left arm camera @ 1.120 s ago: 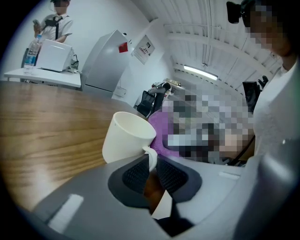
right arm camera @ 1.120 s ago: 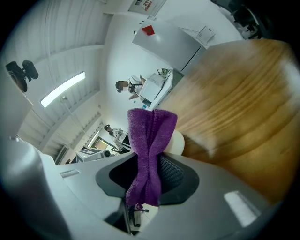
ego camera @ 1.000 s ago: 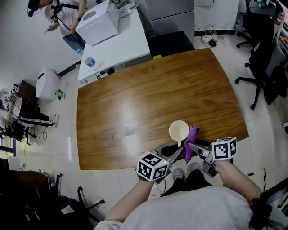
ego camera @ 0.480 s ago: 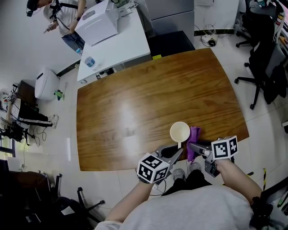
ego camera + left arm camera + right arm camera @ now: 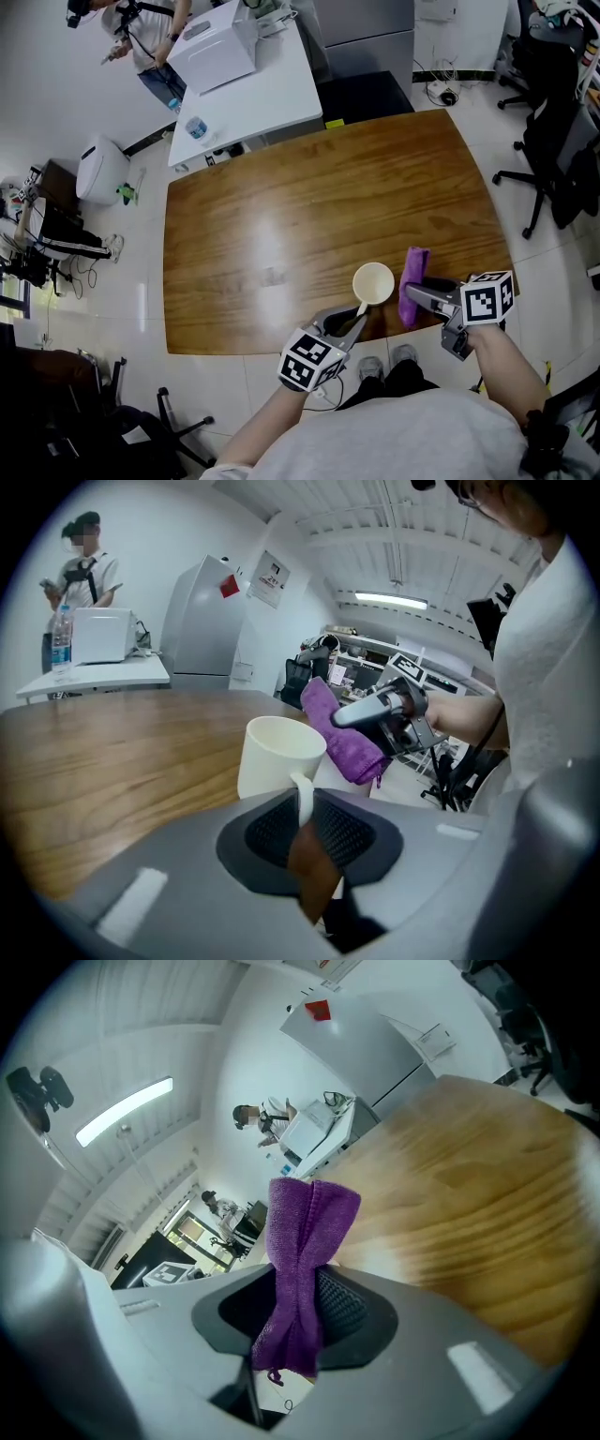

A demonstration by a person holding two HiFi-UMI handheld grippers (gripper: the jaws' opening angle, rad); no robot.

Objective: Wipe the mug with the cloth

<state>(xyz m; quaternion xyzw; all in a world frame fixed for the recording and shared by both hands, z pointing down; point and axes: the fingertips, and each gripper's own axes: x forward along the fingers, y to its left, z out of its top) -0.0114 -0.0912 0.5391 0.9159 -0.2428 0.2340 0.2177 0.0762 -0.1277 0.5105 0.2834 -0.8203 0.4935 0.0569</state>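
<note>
A cream mug [image 5: 373,282] stands near the front edge of the wooden table [image 5: 281,216], its mouth up. My left gripper [image 5: 355,319] is shut on the mug's handle [image 5: 302,797]; in the left gripper view the mug [image 5: 279,757] rises just beyond the jaws. My right gripper [image 5: 417,296] is shut on a purple cloth [image 5: 412,284], which hangs just right of the mug, apart from it. In the right gripper view the cloth [image 5: 302,1269] stands bunched between the jaws. The left gripper view also shows the cloth [image 5: 339,730] and the right gripper [image 5: 384,708] beyond the mug.
A white table [image 5: 248,94] with a white box [image 5: 214,52] and a water bottle [image 5: 196,127] stands beyond the far left corner. A person [image 5: 141,37] stands by it. Black office chairs [image 5: 553,159] are at the right. A white bin [image 5: 98,173] sits on the floor at left.
The right gripper has swung the cloth a little to the right and away from the mug. The left gripper drew slightly nearer to me, still on the handle.
</note>
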